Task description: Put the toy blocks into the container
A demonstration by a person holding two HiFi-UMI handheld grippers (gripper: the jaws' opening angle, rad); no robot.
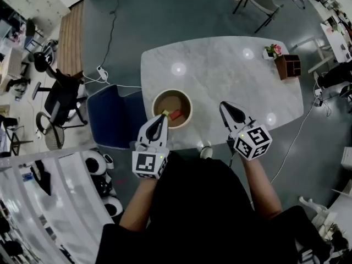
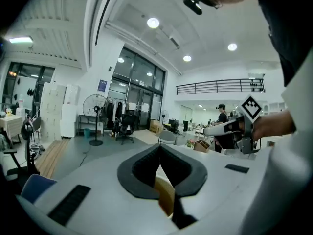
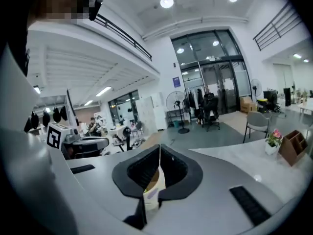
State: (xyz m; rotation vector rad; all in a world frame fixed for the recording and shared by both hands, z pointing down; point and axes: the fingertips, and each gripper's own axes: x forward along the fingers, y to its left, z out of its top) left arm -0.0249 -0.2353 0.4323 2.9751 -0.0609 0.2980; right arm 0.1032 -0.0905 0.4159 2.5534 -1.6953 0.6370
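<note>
A round tan container (image 1: 181,99) stands on the white marble table (image 1: 220,65), near its front edge. Inside it lie a red block (image 1: 175,115) and a yellow-green block (image 1: 165,113). My left gripper (image 1: 163,116) hangs over the container's near-left rim, shut, with nothing between its jaws. My right gripper (image 1: 225,106) is to the right of the container, apart from it, also shut and empty. In the left gripper view the gripper (image 2: 160,148) has the container (image 2: 165,196) showing below its jaws. The right gripper view shows the same under its own gripper (image 3: 159,151): the container (image 3: 152,192).
A blue chair (image 1: 113,117) is tucked against the table's left side. A wooden organiser (image 1: 288,66) and a small flower pot (image 1: 272,51) sit at the table's far right. Cables cross the floor beyond the table, and a black office chair (image 1: 61,100) stands further left.
</note>
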